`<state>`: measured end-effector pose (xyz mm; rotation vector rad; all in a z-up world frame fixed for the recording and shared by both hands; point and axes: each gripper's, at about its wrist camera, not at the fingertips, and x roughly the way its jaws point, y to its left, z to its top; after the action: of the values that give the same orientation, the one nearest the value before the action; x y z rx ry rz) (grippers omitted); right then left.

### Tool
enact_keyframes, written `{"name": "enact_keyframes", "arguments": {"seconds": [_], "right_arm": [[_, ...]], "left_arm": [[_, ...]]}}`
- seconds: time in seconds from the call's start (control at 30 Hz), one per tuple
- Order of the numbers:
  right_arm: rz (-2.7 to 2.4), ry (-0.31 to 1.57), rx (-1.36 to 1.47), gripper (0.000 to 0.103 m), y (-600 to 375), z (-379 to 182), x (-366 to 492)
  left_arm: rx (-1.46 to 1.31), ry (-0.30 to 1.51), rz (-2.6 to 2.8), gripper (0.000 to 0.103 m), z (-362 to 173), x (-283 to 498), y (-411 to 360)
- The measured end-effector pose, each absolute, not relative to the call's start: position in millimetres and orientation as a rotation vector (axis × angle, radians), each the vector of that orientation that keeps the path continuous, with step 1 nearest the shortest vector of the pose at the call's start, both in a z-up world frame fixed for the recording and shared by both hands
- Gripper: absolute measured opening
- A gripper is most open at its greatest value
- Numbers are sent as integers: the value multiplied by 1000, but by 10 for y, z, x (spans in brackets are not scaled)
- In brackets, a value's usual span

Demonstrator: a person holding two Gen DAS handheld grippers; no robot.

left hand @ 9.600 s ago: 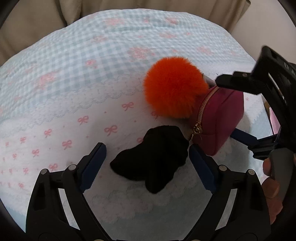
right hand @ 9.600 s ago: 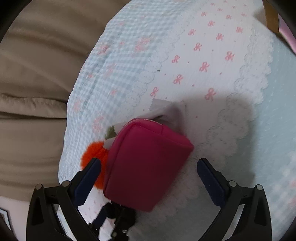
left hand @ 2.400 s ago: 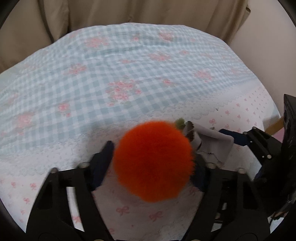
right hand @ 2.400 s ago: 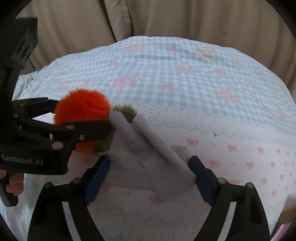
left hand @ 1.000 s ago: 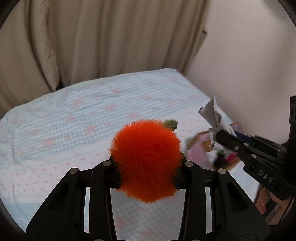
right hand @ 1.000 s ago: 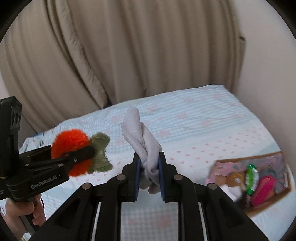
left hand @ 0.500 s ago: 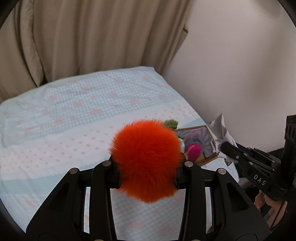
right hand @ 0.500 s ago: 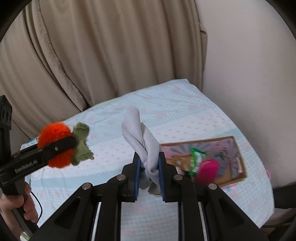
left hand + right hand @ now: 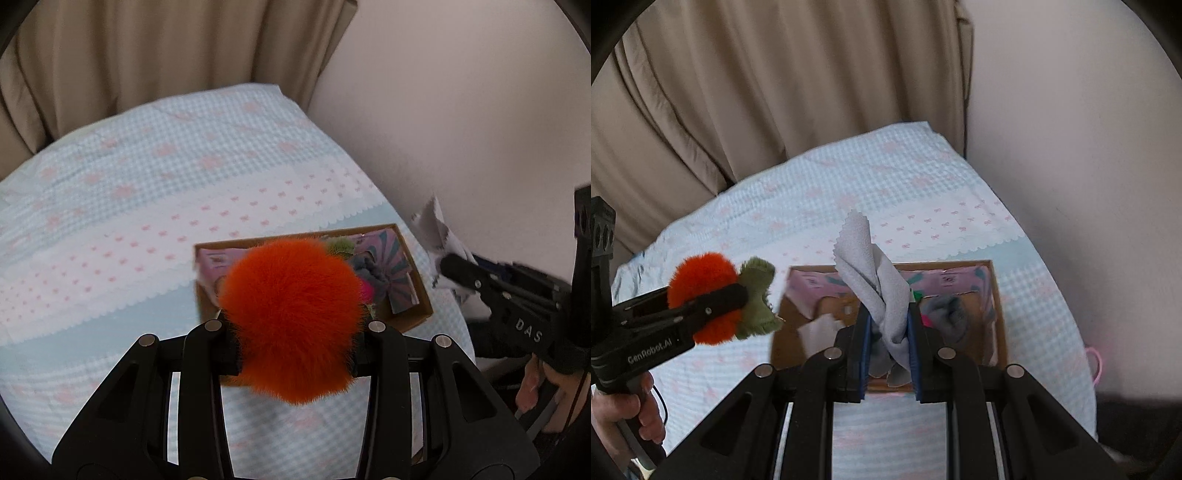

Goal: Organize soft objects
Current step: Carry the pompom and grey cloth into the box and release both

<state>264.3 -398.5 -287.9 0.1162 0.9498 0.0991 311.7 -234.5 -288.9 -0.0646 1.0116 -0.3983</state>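
My left gripper is shut on an orange fluffy pom-pom with a green plush leaf; it also shows in the right wrist view with the leaf. My right gripper is shut on a pale grey cloth, which also shows in the left wrist view. Both are held in the air above a cardboard box on the bed, also in the left wrist view. The box holds a grey sock and a pink item.
The bed has a blue gingham and pink bow cover. Beige curtains hang behind it. A plain wall runs along the right side. The box sits near the bed's right edge.
Both grippers, holding the pom-pom and the cloth, have swung further toward the box. The box now lies directly ahead of both and looks larger.
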Motion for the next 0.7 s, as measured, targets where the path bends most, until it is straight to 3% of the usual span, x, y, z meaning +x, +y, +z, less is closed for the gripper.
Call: {"name": "enact_keyframes", "arguments": {"seconds": [0.23,0.67,0.7], "right_arm": [[247,1029,-54,16,-4148,-3300,3177],[399,1156,-80,16,-4191,-3967,3642],[406,1160,-99,16,-4183,-4003,3660]], "left_arm": [[-57,1099,-349,34,-3404,3449,-2592],[17,1235,-291,34,-3996,3497,-2708],[35,1235,-285,39,-4011,3489,-2720]]}}
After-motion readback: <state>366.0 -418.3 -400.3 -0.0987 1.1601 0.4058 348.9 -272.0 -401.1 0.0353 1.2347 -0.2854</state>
